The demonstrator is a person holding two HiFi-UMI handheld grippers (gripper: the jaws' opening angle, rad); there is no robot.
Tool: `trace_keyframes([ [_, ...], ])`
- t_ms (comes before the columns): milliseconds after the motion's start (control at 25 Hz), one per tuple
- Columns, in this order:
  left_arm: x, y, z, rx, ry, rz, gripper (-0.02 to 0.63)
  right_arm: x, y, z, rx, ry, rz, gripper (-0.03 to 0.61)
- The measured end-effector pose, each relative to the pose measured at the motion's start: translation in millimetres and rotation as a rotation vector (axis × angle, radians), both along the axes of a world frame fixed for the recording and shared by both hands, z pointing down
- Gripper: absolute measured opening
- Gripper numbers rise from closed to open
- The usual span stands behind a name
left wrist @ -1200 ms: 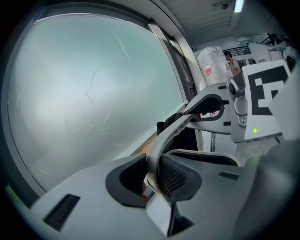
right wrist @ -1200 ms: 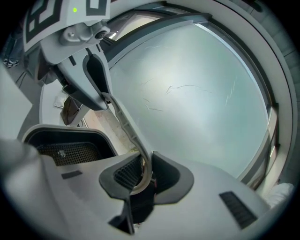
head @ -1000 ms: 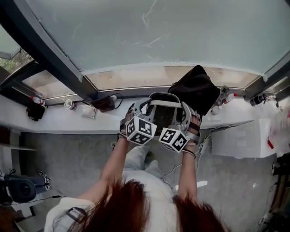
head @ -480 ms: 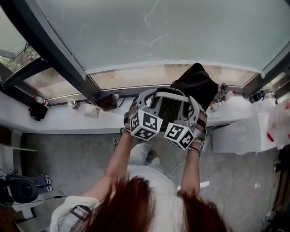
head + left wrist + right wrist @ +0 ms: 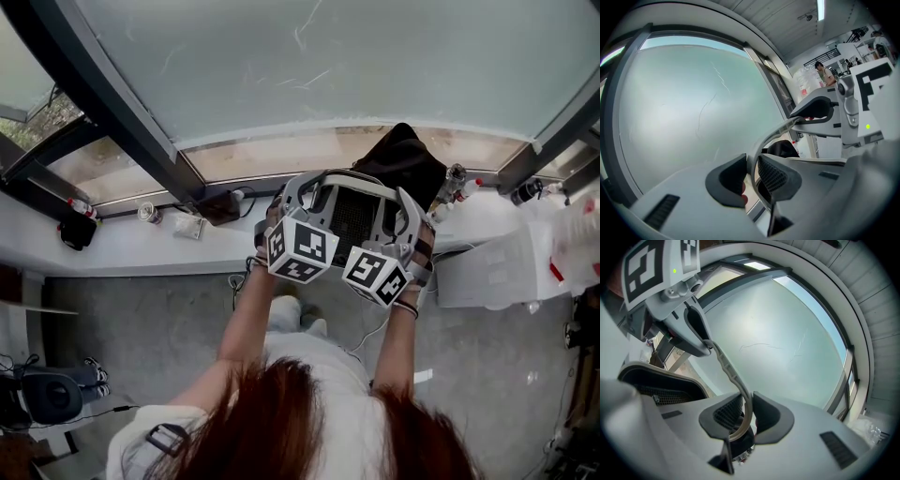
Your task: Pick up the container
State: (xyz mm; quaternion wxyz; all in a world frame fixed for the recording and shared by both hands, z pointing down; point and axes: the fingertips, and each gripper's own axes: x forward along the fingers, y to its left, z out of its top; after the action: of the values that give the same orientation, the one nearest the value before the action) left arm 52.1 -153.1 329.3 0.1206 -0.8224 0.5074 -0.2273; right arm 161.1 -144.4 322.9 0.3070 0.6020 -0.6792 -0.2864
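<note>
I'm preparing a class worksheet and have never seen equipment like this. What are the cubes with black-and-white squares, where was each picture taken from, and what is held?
No robot here: a person holds a two-jaw gripper in each hand; the patterned cubes are part of them. One picture comes from a camera on the person's head, looking down; the other two from cameras riding on the grippers. The left gripper and right gripper each clamp the thin rim of a light grey plastic container with dark mesh inside, held up over a long white ledge below a frosted window. A black bag lies on the ledge.
</note>
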Motion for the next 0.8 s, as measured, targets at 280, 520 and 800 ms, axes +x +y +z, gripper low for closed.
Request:
trace_keyframes([
  [280, -5.1, -1.0, -19.6, 0.056, 0.002, 0.037, 0.081, -7.1, 4.6, -23.2, 0.018, -0.028, 0.033, 0.084],
  [520, -19.5, -1.0, -31.4, 0.081, 0.008, 0.06, 0.081, -19.1, 4.2, -30.8, 0.058, -0.015, 0.054, 0.084],
  [800, -40.6, 2.9, -45.4, 0.112, 0.019, 0.088, 0.081, -40.6, 11.3, -42.9, 0.076, -0.04, 0.069, 0.084],
])
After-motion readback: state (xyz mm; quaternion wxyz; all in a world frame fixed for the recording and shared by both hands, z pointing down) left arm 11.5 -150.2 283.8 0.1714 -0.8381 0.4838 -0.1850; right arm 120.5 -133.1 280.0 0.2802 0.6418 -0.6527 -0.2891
